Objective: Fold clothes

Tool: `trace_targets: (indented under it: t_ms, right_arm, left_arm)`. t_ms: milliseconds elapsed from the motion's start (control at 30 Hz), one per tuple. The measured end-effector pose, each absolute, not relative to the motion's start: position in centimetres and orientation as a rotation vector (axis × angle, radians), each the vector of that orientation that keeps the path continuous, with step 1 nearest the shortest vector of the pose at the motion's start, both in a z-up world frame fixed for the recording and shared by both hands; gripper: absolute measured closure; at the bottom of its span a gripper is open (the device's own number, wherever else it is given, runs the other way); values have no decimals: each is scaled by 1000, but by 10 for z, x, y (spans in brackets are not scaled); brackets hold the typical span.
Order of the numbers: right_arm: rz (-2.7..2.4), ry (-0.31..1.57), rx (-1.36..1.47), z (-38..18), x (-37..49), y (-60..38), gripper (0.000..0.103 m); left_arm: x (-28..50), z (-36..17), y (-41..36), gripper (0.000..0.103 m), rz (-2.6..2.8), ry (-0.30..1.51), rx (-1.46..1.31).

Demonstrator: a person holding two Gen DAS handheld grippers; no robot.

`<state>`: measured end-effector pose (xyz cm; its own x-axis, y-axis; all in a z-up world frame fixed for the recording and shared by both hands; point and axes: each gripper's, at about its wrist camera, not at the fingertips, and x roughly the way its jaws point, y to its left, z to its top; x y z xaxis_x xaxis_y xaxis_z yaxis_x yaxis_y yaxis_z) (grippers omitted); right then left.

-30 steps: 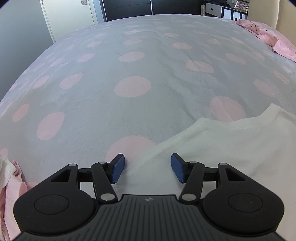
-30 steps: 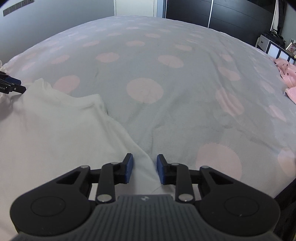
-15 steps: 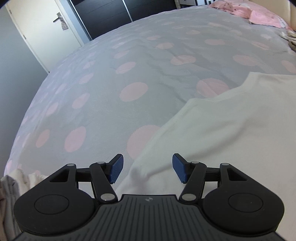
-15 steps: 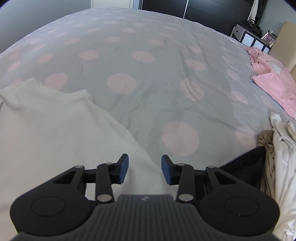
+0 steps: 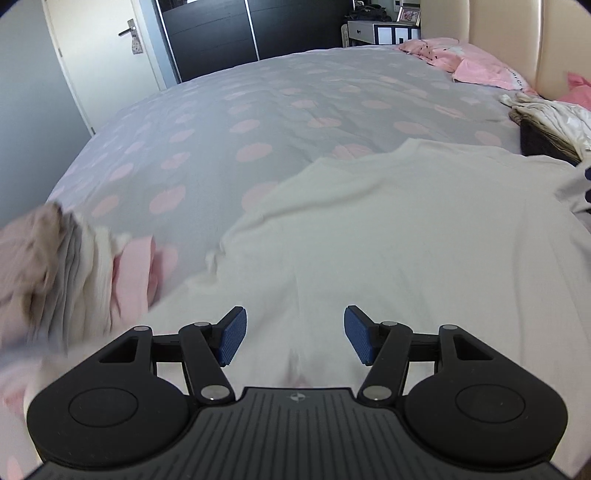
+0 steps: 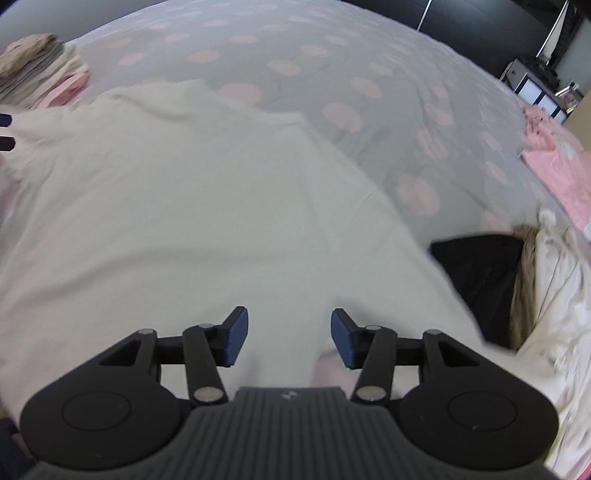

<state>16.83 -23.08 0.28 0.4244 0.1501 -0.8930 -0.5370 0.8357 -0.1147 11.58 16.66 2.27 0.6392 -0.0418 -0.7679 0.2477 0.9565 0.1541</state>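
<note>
Here, soft white shirt [image 5: 388,236] flat on polka-dot duvet [image 5: 229,122]; left gripper [image 5: 293,338] spread, empty; right gripper [image 6: 286,338] just widened, seemingly empty.

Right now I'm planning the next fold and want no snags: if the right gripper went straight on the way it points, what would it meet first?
Most likely the white T-shirt lying spread on the dotted bedspread. The right gripper is open with nothing between its jaws, which have just been opening, and only shirt fabric lies ahead, though depth is hard to judge.

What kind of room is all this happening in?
Most likely a bedroom. A wide bed with a grey, pink-dotted duvet fills the view, pink pillows lie against a padded headboard, and a dark wardrobe stands behind.
</note>
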Motion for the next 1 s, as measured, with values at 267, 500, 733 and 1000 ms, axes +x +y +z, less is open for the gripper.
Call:
trace_targets:
  t_ms: [267, 500, 733, 1000]
  right_arm:
    - [494, 1162, -358, -21, 55, -254, 61]
    - [501, 1232, -290, -45, -23, -282, 77]
    - [490, 1296, -269, -85, -51, -297, 78]
    - [467, 1281, -187, -105, -58, -302, 101]
  left_arm:
    - [59, 19, 171, 46, -153, 849, 168]
    - [57, 43, 137, 46, -232, 779, 65]
    - [62, 44, 89, 46, -344, 752, 98]
    - [67, 38, 78, 46, -336, 770, 105]
